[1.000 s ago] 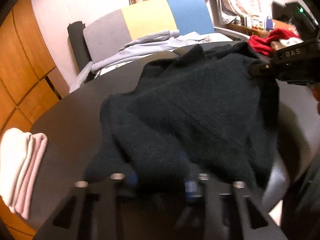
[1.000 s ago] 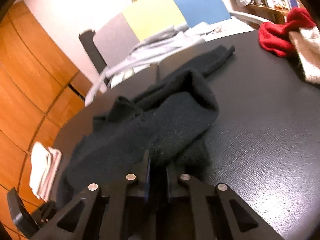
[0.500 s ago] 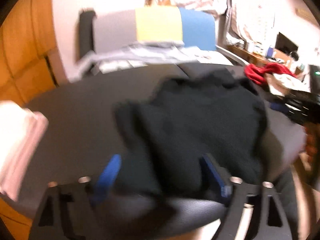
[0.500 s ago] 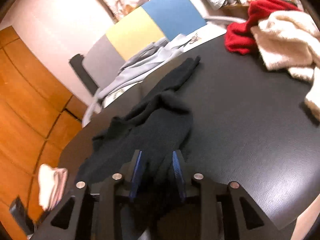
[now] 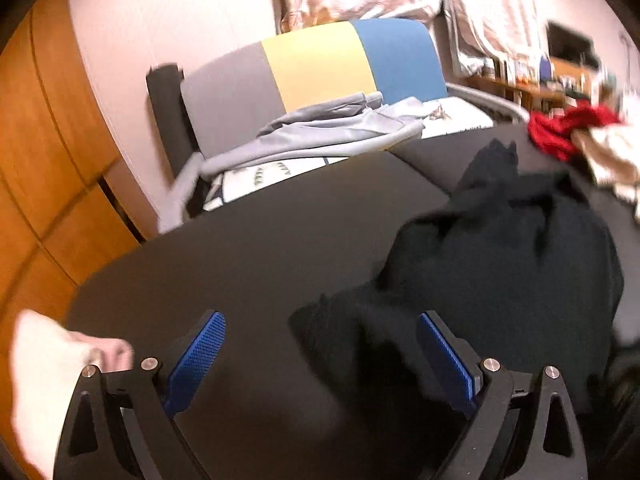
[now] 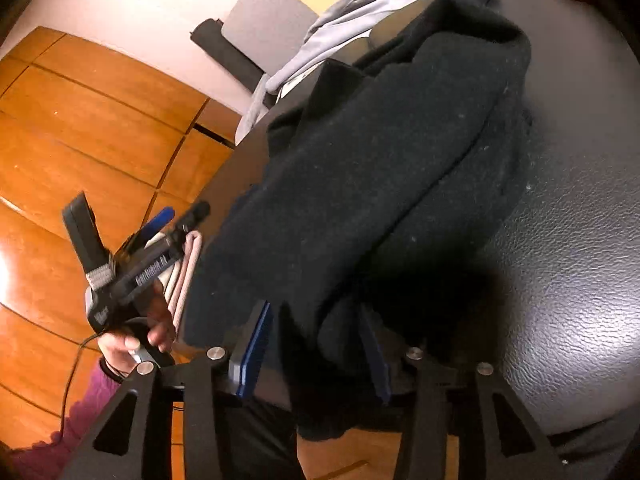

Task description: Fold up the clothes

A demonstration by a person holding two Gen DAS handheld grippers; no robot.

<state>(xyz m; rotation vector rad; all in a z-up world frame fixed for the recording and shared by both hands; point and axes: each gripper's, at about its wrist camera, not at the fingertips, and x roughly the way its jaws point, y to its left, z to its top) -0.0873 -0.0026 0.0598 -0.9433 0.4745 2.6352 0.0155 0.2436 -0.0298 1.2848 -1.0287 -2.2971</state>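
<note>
At the bottom of the left wrist frame, the left gripper is seen with its blue pads spread wide and still opening; only the near edge of the black sweater lies between them, unpressed. In the right wrist frame, the right gripper is opening too — a fold of the sweater hangs between its pads, which are not seen pressing it. The garment is heaped on the dark round table, right of centre. Folded pale cloths are glimpsed lower left; beyond — a grey, yellow and blue chair, and red clothing upper right.
</note>
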